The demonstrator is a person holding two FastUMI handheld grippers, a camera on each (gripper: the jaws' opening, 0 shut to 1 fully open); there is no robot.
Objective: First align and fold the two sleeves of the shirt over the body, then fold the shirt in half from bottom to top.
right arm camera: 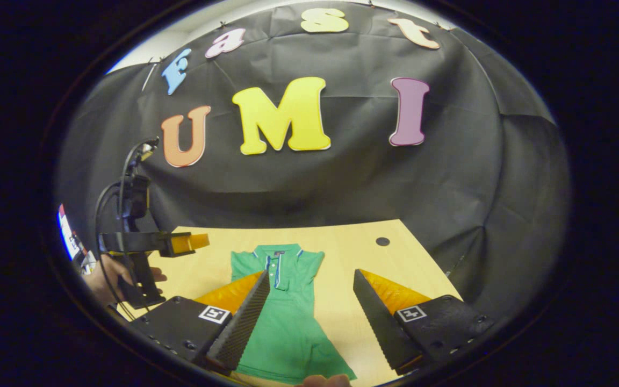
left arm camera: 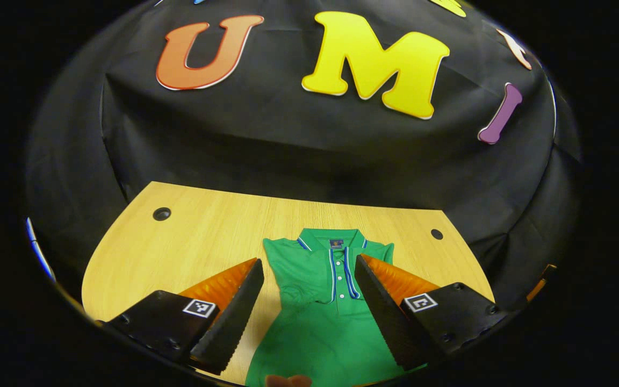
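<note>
A green polo shirt [left arm camera: 320, 317] with a blue-and-white placket lies flat on the wooden table [left arm camera: 202, 236], collar toward the far wall. Both sleeves lie folded in over its body, so its outline is narrow. In the left gripper view my left gripper [left arm camera: 309, 301] hangs open above the shirt's chest, touching nothing. My right gripper [right arm camera: 309, 314] is open too, above the shirt [right arm camera: 285, 322] and its right edge. The right gripper view also has the left gripper [right arm camera: 180, 244] raised at the left, held by a hand [right arm camera: 108, 277].
The table [right arm camera: 358, 252] has a cable hole near each far corner [left arm camera: 162, 213] [left arm camera: 437, 234]. Black cloth closes in the back and both sides. Bare wood lies to the left and right of the shirt. A fingertip [left arm camera: 288, 380] pokes in at the bottom edge.
</note>
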